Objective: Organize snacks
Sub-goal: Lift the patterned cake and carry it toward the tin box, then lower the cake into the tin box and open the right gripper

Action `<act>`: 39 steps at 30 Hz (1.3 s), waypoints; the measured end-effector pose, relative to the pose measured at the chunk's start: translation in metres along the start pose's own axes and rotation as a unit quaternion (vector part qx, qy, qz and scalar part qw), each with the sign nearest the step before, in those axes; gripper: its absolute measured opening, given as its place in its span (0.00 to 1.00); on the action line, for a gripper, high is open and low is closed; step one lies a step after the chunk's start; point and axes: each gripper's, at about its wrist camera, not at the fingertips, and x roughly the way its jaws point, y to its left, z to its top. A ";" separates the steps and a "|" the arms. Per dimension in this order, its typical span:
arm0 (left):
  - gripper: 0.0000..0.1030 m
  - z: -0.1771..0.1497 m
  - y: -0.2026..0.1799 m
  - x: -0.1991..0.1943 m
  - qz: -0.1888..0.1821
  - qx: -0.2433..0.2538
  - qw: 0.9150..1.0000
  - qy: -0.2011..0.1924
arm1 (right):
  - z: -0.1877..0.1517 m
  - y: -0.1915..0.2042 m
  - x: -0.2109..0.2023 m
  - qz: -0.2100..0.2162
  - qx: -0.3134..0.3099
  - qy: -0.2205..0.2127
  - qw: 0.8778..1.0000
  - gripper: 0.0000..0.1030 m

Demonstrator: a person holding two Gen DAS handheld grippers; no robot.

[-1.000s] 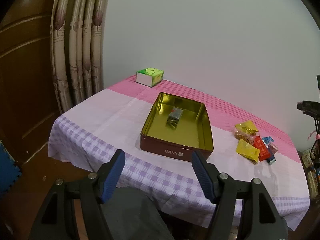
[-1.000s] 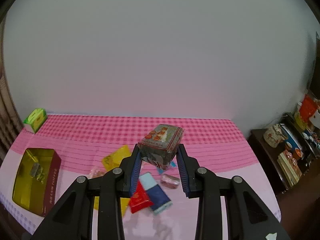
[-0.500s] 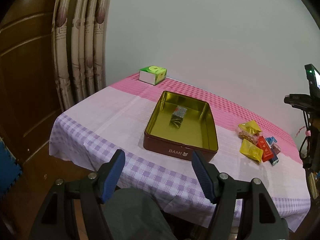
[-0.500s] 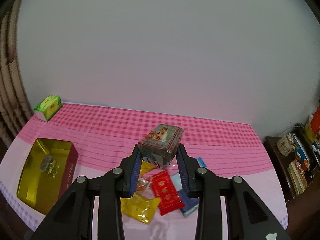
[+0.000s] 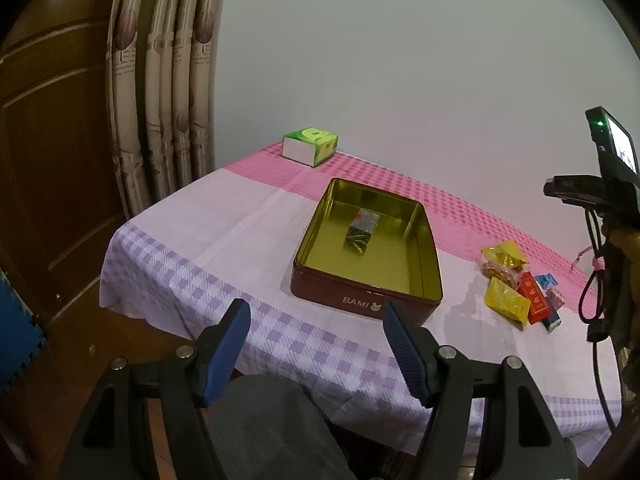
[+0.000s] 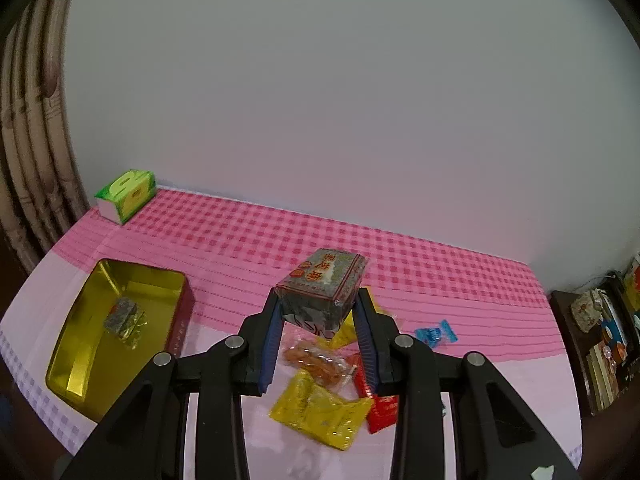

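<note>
My right gripper point(image 6: 318, 312) is shut on a grey-green wrapped snack block point(image 6: 322, 292) with red print, held in the air above the loose snack pile point(image 6: 320, 396). The red tin with gold inside point(image 6: 80, 388) lies to the left on the table and holds one similar grey block point(image 6: 122, 314). In the left wrist view the tin point(image 5: 366, 300) sits ahead with the block point(image 5: 362, 228) in it, and the snack pile point(image 5: 516, 288) lies to its right. My left gripper point(image 5: 316, 330) is open and empty, held off the table's near edge.
A green tissue box point(image 5: 310, 146) stands at the table's far left corner, also seen in the right wrist view point(image 6: 126, 194). A curtain point(image 5: 160, 100) and wooden door are on the left. A side shelf with crockery point(image 6: 600, 332) stands right of the table.
My right gripper has swung left with the block, bringing the tin further into view. The left gripper has shifted slightly; the right-hand rig now shows at its right edge.
</note>
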 end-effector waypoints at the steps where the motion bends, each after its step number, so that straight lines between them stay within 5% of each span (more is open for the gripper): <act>1: 0.68 0.000 0.000 0.000 0.000 0.000 1.000 0.000 | -0.001 0.003 0.001 0.003 -0.001 0.001 1.000 0.30; 23: 0.68 -0.001 0.007 0.004 0.005 -0.015 1.000 0.006 | -0.030 0.083 0.021 0.050 -0.051 0.032 0.997 0.30; 39: 0.68 -0.005 0.012 0.022 0.010 -0.026 0.999 0.034 | -0.084 0.194 0.049 0.175 -0.136 0.086 0.971 0.30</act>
